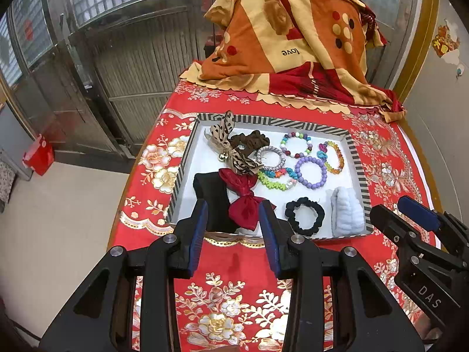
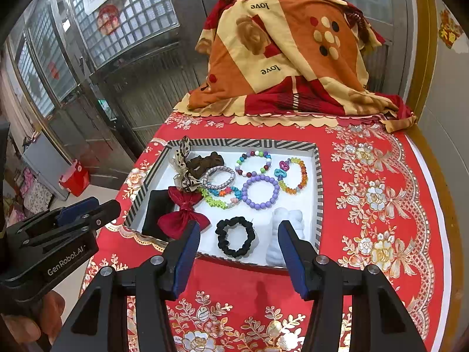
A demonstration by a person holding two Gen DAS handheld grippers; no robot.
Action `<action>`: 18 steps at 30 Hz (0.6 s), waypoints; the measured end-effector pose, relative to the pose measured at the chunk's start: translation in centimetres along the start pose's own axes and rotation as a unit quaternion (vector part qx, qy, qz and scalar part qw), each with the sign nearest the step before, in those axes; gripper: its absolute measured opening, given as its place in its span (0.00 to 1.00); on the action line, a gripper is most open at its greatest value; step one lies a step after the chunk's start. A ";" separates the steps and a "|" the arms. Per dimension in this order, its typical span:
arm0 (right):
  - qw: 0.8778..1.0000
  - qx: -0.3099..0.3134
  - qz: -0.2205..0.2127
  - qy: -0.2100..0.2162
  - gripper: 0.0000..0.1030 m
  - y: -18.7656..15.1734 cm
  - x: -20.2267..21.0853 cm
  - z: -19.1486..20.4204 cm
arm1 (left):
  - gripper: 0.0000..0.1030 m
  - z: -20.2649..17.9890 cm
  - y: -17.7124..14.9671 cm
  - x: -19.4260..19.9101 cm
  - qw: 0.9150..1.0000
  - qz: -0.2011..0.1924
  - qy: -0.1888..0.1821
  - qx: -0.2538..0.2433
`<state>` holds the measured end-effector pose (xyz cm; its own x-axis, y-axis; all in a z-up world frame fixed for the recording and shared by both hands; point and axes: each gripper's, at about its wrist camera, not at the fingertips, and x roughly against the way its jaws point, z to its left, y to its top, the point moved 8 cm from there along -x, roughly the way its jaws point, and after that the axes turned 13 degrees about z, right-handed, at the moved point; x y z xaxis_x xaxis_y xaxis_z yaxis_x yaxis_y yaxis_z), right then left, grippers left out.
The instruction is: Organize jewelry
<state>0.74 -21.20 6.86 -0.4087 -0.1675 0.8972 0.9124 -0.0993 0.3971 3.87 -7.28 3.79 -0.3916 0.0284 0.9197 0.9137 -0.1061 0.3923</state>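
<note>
Left wrist view: all jewelry (image 1: 310,164) inside tray (image 1: 356,161); sorted or awaiting sorting, unclear. Left tool (image 1: 233,228), right tool (image 2: 239,252) both agape, empty.

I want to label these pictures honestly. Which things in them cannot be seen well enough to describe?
- Black pad: left wrist view, near end hidden by the left gripper fingers; the red bow overlaps it.
- White fluffy item: right wrist view, the right gripper finger covers part; its kind is unclear.
- Whatever lies under the patterned cloth: hidden in both views.
- Brown scrunchie: partly behind the spotted ribbon.
</note>
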 end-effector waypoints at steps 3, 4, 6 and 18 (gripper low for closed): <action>1.000 0.000 0.002 0.001 0.52 -0.1 0.0 0.1 | 0.34 -0.1 -0.1 0.0 1.000 0.003 -0.001 -0.001; 1.000 0.000 0.003 0.001 0.52 -0.1 -0.1 0.1 | 0.35 -0.2 -0.1 -0.1 1.000 0.004 -0.001 -0.001; 1.000 0.000 0.006 0.001 0.52 -0.1 -0.2 0.0 | 0.34 -0.2 -0.1 -0.1 1.000 0.005 -0.001 -0.001; 1.000 0.002 0.010 0.002 0.52 -0.1 -0.4 0.0 | 0.34 -0.1 0.0 -0.3 1.000 0.006 -0.001 -0.001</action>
<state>0.78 -21.08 6.47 -0.3904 -0.1732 0.9042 0.9205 -0.0914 0.3799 3.97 -7.38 3.54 -0.3814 0.0283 0.9240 0.9178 -0.1076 0.3821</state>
